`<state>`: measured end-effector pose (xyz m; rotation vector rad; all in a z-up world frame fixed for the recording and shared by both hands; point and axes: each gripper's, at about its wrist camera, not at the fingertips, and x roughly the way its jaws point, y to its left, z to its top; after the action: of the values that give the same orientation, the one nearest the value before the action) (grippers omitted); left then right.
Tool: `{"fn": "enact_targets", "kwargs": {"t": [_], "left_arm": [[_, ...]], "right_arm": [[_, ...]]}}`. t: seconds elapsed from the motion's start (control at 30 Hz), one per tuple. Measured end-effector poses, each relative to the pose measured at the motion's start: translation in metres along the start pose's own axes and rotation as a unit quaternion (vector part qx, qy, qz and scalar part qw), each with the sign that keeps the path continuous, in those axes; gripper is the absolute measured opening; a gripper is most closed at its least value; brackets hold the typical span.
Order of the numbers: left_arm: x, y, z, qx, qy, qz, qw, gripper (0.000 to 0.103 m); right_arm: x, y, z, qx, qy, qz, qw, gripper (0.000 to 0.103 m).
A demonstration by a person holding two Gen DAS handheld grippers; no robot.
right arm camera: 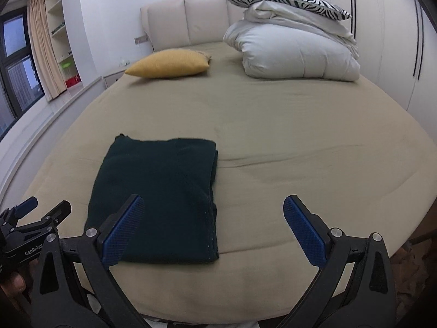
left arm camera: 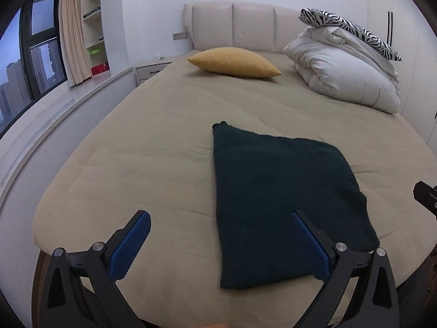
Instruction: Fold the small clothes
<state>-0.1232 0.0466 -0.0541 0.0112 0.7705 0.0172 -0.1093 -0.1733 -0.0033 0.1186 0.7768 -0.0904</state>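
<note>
Since both your left tongs [left arm camera: 220,242] and right tongs [right arm camera: 213,225] stand wide open and empty above the bed [right arm camera: 300,142], leave the dark green folded garment [right arm camera: 161,199] lying flat or smooth it gently; it lies between them, long axis running away toward the headboard [right arm camera: 185,24].

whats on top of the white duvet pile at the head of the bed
A zebra-print pillow lies tilted on top of the folded white duvet, touching it. Its underside and whatever might be tucked between the duvet's folds are covered and cannot be seen.
</note>
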Motion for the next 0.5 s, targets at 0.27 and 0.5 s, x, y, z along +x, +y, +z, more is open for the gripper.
{"fn": "enact_targets", "kwargs": {"t": [0.27,0.5], "left_arm": [[0.010,-0.001,-0.012,0.006,0.018,0.002,0.9998,0.103],[0.014,0.004,-0.013,0.004,0.024,-0.001,0.9997,0.103]], "right_arm": [[0.049,0.003,-0.034,-0.004,0.060,-0.026,0.998,0.103],[0.038,0.006,-0.035,-0.020,0.055,-0.022,0.998,0.103]]}}
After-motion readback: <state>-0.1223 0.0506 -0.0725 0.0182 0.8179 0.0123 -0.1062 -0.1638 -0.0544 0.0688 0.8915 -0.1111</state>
